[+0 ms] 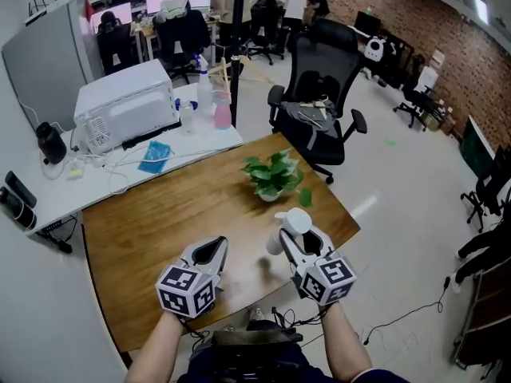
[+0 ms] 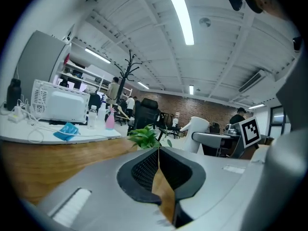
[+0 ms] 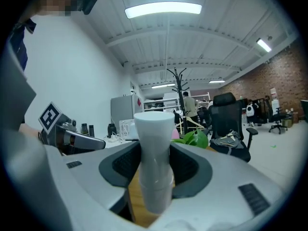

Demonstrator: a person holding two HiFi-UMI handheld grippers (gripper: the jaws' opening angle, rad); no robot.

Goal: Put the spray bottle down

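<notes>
You are looking down on a wooden table (image 1: 152,230), with a leafy potted plant (image 1: 273,174) sitting near its far right edge. Beyond it, a white desk (image 1: 200,146) is carrying a white boxy appliance (image 1: 128,106), a clear bottle (image 1: 187,118), a pink bottle (image 1: 222,112) and a blue cloth (image 1: 156,155). A black office chair (image 1: 319,86) is standing to the desk's right, and a brick wall (image 1: 383,6) is running along the far right.
</notes>
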